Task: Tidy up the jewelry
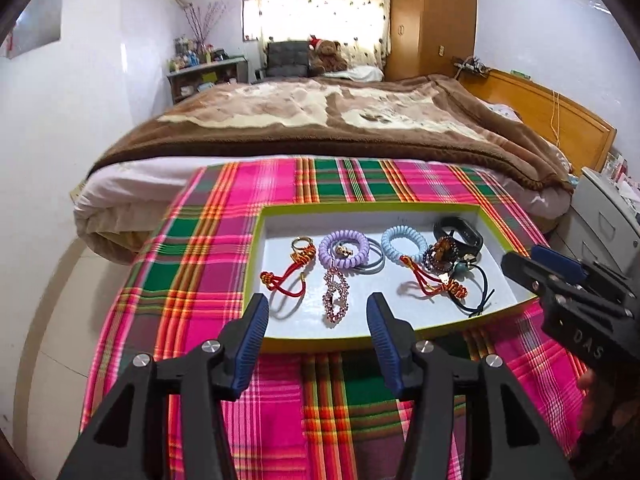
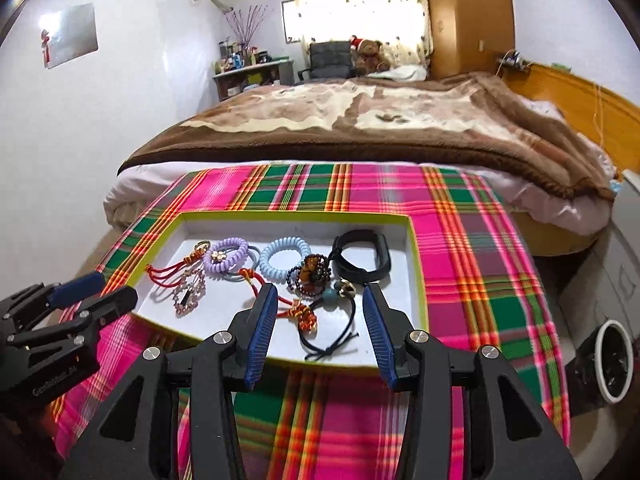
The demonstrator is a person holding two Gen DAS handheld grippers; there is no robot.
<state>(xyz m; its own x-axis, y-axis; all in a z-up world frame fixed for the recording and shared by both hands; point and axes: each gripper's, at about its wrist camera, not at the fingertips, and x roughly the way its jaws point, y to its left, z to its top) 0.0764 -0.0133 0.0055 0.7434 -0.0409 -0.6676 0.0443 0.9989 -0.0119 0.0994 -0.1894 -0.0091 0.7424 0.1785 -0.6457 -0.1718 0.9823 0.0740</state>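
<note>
1. Nearest us: left gripper (image 1: 316, 312) hovers at the tray's (image 1: 372, 212) near rim, fingers wide apart, nothing between them. Right gripper (image 2: 320, 300) hangs over the tray's near right part, fingers likewise spread and empty.

2. All the jewelry we can see lies inside the tray, none on the plaid cloth (image 1: 208, 248). Whether this is a pile awaiting sorting or a finished lay-out, we cannot tell: the left half is spaced out, the right half is bunched. So we name no next piece.

3. Just inside the tray's near rim: pink bead chain (image 1: 335, 300) between the left fingers' line of sight; dark cord tie (image 2: 340, 332) between the right fingers; red cord knot (image 1: 280, 282) at the tray's near left.

4. Tray middle: purple coil (image 1: 343, 250) overlaps a thin grey loop; blue coil (image 1: 404, 246) touches a second red cord (image 1: 424, 284).

5. Tray far right: black band (image 1: 460, 236), with a dark bead cluster (image 1: 440, 256) against it. A gold ring (image 1: 302, 245) sits far left.

6. Should any piece be gripped, our judgement:
   - Cords and chains are limp; pinch a single strand low, lift straight, or the neighbours will trail along.
   - The right-side tangle is the risk: bead cluster, red cord and tie touch.
   - Coils spring; close on the coil's body, not its edge.
   - Keep one gripper clear of the other over the tray.

7. Beyond the tray: cloth, then the bed (image 1: 320, 120).
</note>
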